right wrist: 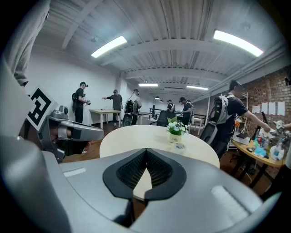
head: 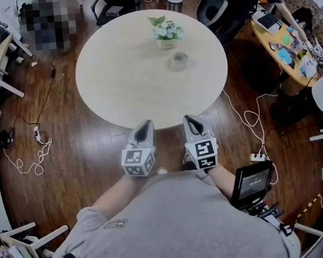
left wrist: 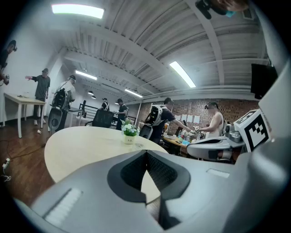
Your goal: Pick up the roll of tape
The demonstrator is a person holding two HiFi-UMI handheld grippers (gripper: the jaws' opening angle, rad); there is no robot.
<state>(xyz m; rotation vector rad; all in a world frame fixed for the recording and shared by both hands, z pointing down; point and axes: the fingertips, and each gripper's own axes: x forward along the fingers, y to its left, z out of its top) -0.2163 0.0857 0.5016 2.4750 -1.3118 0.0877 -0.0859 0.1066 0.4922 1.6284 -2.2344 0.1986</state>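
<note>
The roll of tape (head: 178, 61), clear and lying flat, rests on the round pale table (head: 124, 84) just in front of a small pot of white flowers (head: 166, 32). It shows small in the left gripper view (left wrist: 138, 145) and in the right gripper view (right wrist: 179, 146). My left gripper (head: 146, 123) and right gripper (head: 188, 117) hang side by side at the table's near edge, well short of the tape. Both are shut with nothing between the jaws, as the left gripper (left wrist: 146, 152) and right gripper (right wrist: 146, 150) views show.
Office chairs (head: 218, 8) stand behind the table. A desk with clutter (head: 289, 47) runs along the right, and several people stand around the room. Cables (head: 250, 118) trail on the dark wood floor beside the table. A small screen (head: 253, 182) sits at my right hip.
</note>
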